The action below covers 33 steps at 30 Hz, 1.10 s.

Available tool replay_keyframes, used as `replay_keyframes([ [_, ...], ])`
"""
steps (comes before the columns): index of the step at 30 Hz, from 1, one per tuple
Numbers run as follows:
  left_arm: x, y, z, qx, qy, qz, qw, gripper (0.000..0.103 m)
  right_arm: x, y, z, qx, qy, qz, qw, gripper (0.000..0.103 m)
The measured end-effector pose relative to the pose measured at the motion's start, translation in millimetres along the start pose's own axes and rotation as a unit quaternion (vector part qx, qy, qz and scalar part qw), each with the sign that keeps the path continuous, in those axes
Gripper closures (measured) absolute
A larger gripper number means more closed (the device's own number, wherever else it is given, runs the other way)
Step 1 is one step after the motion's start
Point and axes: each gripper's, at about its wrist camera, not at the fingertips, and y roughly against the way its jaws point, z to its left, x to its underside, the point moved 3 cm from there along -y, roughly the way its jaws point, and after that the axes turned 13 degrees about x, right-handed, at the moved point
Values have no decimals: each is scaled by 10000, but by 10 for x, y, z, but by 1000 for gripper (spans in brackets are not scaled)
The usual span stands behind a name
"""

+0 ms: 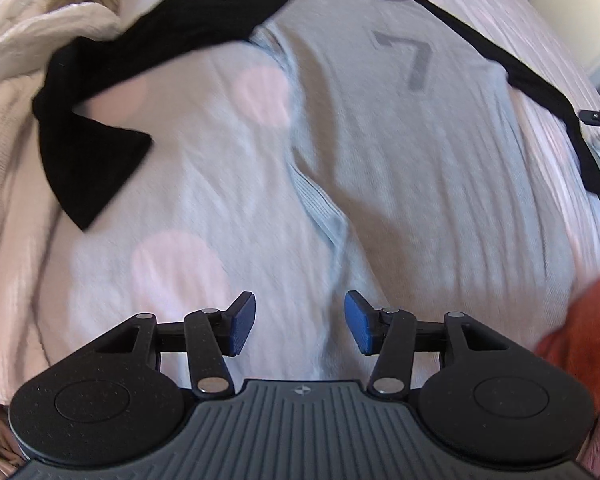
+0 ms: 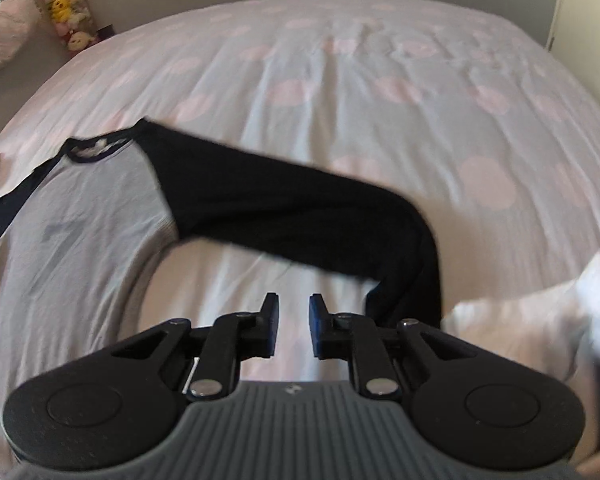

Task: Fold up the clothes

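Note:
A light grey shirt point(image 1: 400, 152) with black sleeves and a grey "7" on it lies spread on the bed. One black sleeve point(image 1: 92, 160) runs out to the left in the left wrist view and bends back on itself. My left gripper point(image 1: 299, 320) hovers over the shirt's lower left edge, open, with nothing between its blue pads. In the right wrist view the shirt point(image 2: 72, 232) lies at the left, and its other black sleeve point(image 2: 300, 216) stretches right and bends down toward my right gripper point(image 2: 293, 322). That gripper stands open by a narrow gap over bare sheet, holding nothing.
The bed's sheet point(image 2: 380, 92) is pale with pink dots. Cream and striped clothes point(image 1: 28, 60) are piled at the left. An orange-red cloth point(image 1: 580, 320) lies at the right edge. A white garment point(image 2: 532, 328) sits by the right gripper. Plush toys point(image 2: 66, 12) stand by the far wall.

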Motion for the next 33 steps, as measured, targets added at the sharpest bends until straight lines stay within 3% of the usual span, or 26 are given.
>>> replay_keyframes([
  [7, 81, -77, -53, 153, -38, 367, 9992, 55, 873, 193, 433, -747, 361, 1241, 9888, 84],
  [13, 110, -273, -26, 184, 11, 881, 9959, 55, 1304, 243, 770, -1012, 824, 1867, 9737, 83],
  [14, 116, -281, -32, 194, -1, 873, 9960, 55, 1344, 243, 827, -1055, 880, 1945, 9712, 79],
  [16, 128, -293, -40, 208, -16, 853, 9961, 55, 1384, 241, 927, -1111, 915, 1984, 9695, 71],
  [26, 150, -302, -8, 429, 81, 793, 9959, 55, 1482, 189, 1109, -1273, 932, 2155, 9637, 71],
  [28, 119, -357, -12, 348, 57, 929, 9950, 55, 1516, 138, 1124, -1261, 979, 2214, 9620, 72],
  [30, 106, -400, -38, 231, -13, 1036, 9943, 55, 1549, 112, 1174, -1250, 1122, 2203, 9609, 85],
  [31, 102, -419, -61, 159, -80, 1080, 9940, 56, 1552, 119, 1201, -1274, 1214, 2166, 9603, 86],
  [32, 97, -433, -89, 48, -178, 1114, 9936, 62, 1552, 132, 1213, -1255, 1278, 2119, 9607, 88],
  [33, 94, -438, -122, -84, -300, 1139, 9930, 75, 1546, 150, 1207, -1253, 1278, 2091, 9614, 91],
])
